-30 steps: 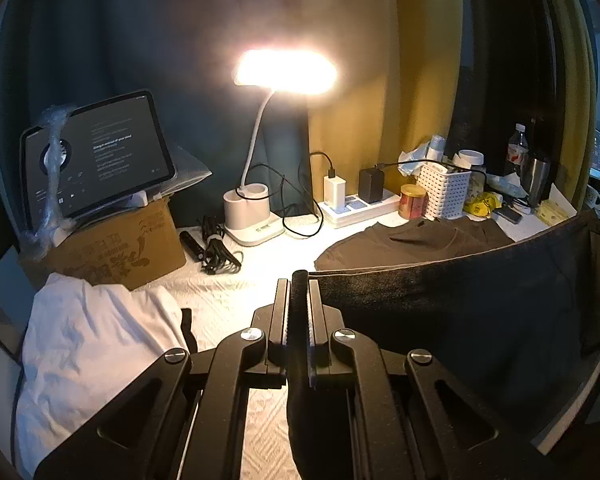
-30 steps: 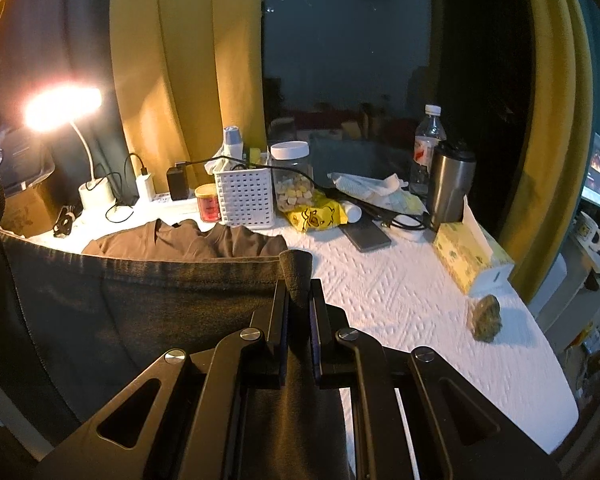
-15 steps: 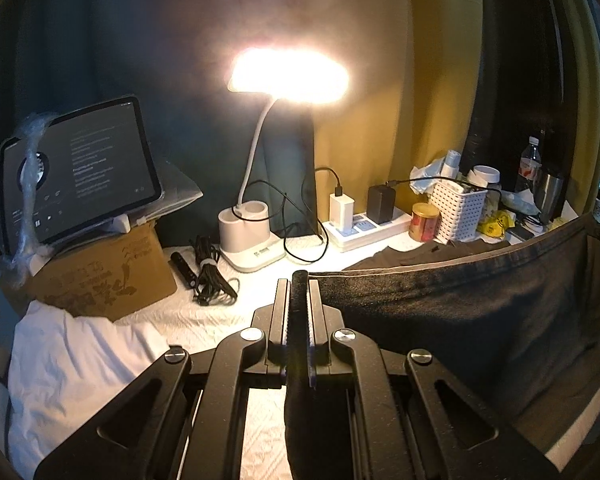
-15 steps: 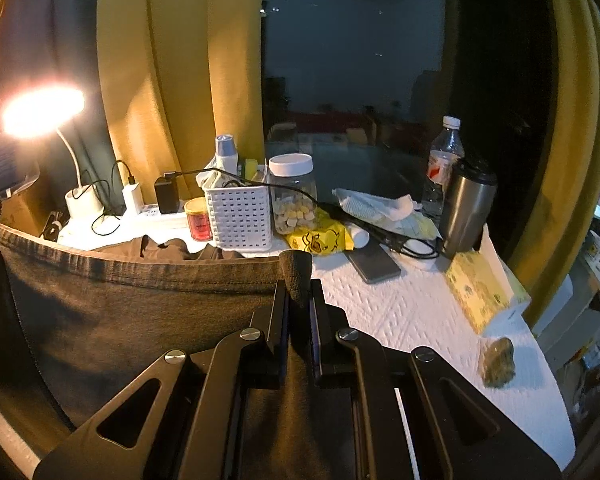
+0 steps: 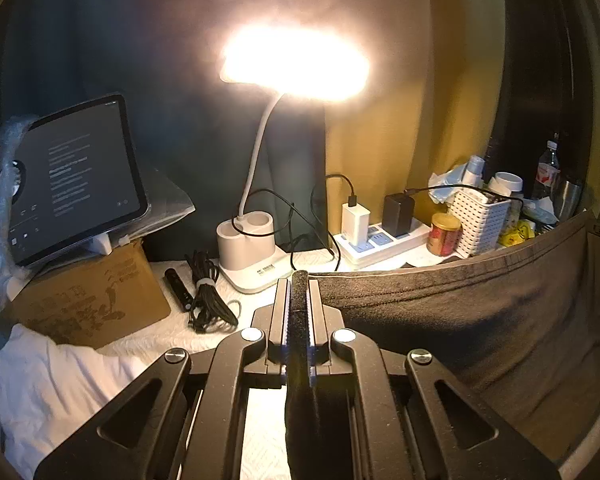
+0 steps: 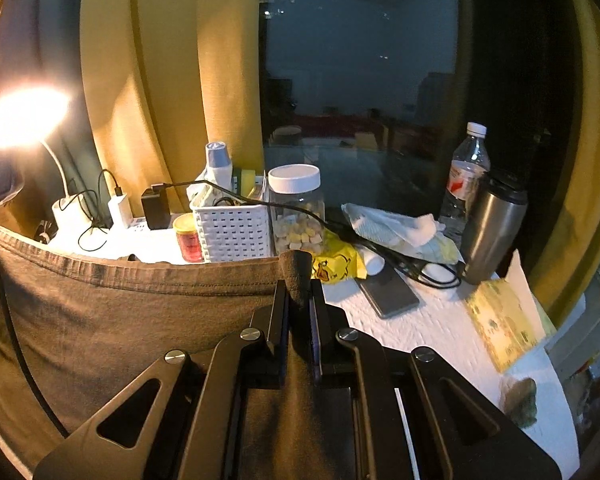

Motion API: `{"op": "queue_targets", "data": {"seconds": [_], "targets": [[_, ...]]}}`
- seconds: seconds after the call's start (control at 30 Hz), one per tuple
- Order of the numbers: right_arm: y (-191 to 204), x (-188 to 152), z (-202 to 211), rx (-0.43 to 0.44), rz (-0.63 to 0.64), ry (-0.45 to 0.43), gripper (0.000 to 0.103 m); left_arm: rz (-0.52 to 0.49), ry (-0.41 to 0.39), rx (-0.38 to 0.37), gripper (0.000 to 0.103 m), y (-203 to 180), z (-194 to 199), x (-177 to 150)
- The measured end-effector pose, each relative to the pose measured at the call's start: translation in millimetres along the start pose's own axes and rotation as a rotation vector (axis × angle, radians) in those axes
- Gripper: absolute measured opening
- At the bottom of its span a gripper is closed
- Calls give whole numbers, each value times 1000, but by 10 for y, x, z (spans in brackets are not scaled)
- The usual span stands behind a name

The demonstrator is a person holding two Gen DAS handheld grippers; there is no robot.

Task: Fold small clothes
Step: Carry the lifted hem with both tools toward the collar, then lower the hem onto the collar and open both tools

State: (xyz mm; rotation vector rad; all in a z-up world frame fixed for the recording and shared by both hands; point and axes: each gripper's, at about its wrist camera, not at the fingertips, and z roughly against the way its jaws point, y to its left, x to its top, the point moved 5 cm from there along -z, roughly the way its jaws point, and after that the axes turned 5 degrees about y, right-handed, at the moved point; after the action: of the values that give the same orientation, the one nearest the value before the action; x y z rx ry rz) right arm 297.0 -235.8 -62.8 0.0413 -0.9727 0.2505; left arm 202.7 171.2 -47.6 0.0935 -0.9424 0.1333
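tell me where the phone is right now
In the right wrist view the phone lies flat on the white table cover, right of the right gripper, between the yellow snack bag and steel tumbler.

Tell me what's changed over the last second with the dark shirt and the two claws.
Both claws carried the held hem of the dark shirt forward toward the desk's back clutter: the lamp and white basket loom closer, and the shirt part lying on the table is now hidden behind the hem. Unchanged: left claw and right claw stay clamped on the hem, stretched between them.
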Motion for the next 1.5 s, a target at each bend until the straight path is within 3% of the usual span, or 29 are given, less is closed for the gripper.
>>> {"op": "queue_targets", "data": {"seconds": [0.3, 0.83, 1.3, 1.5], "targets": [[-35, 261, -365, 2, 19, -13, 10, 54, -20, 11, 5, 118, -323, 193], [-162, 514, -925, -29, 33, -8, 10, -1, -55, 18, 5, 44, -884, 528], [-164, 244, -1379, -73, 32, 77, 10, 4, 45, 15, 5, 13, -1436, 300], [-144, 136, -1527, -86, 38, 135, 10, 37, 145, 2, 6, 20, -1658, 129]]}}
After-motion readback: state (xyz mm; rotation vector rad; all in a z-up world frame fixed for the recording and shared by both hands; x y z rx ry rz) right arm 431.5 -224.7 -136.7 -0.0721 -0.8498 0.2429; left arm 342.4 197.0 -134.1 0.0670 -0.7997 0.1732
